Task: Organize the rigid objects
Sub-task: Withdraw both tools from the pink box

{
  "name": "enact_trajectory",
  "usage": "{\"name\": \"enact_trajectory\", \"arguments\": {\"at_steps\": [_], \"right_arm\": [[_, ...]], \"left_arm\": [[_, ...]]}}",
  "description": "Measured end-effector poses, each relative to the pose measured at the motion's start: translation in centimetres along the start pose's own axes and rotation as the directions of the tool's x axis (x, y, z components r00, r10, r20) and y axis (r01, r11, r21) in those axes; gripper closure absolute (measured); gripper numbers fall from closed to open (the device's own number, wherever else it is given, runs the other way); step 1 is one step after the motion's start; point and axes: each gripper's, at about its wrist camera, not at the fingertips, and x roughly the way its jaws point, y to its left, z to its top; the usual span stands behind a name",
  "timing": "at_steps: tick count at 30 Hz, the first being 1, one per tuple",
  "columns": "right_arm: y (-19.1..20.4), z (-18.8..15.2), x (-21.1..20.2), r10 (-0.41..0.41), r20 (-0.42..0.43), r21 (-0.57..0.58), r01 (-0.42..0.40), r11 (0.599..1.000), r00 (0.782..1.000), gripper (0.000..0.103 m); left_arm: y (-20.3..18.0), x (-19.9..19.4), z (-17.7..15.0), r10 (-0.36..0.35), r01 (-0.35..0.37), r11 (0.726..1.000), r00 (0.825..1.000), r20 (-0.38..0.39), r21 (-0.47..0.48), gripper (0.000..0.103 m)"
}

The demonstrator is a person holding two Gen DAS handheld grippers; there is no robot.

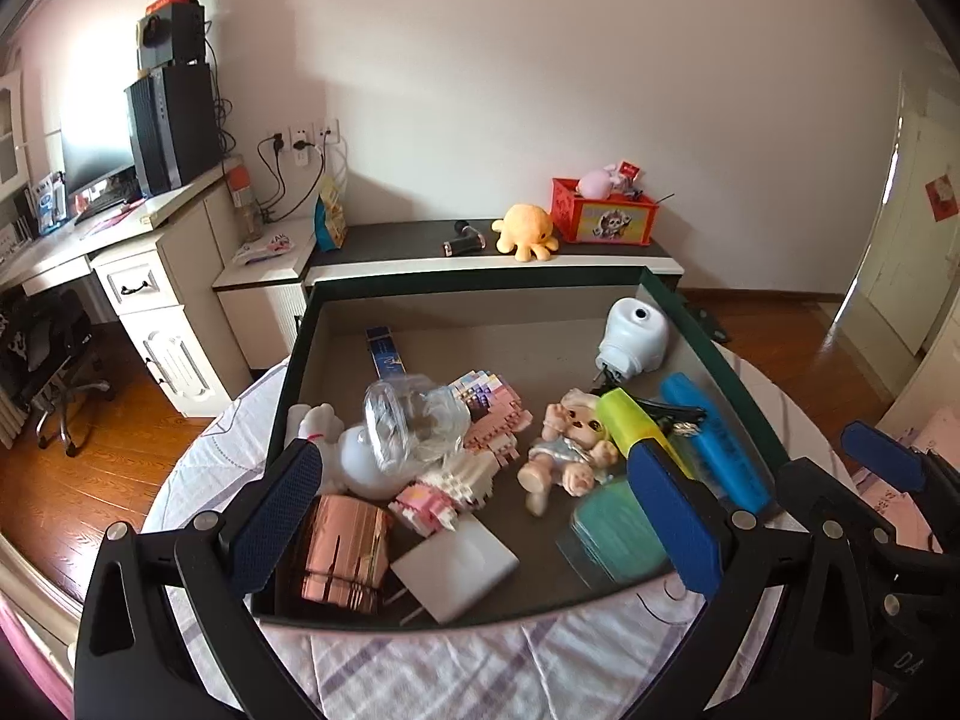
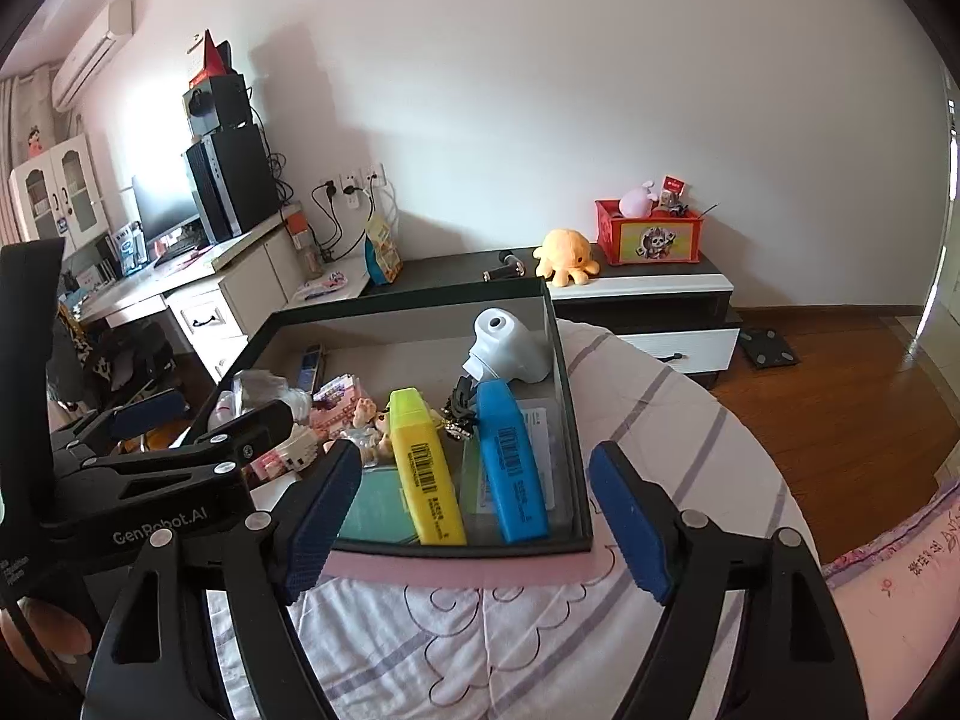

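charger (image 1: pixel 456 564) shows only from left wrist

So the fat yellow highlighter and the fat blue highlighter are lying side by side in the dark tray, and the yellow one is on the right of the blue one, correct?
Not quite. In the right wrist view the fat yellow highlighter lies to the left of the fat blue highlighter, not the right. They do lie side by side in the dark tray.
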Motion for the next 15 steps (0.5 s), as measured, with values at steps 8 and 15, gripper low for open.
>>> {"name": "enact_trajectory", "arguments": {"at_steps": [8, 15], "right_arm": [[-1.4, -0.9, -1.9, -0.028, -0.005, 0.051, 0.028, 0.998, 1.000, 0.022], [-2.4, -2.4, -3.0, -0.042, -0.031, 0.067, 0.044, 0.997, 0.999, 0.022]], "left_arm": [[0.7, -2.6, -1.7, 0.005, -0.005, 1.000, 1.000, 0.020, -0.011, 0.000], [2.2, -4.7, -3.9, 0.017, -0.015, 0.998, 1.000, 0.026, -0.064, 0.000]]}}
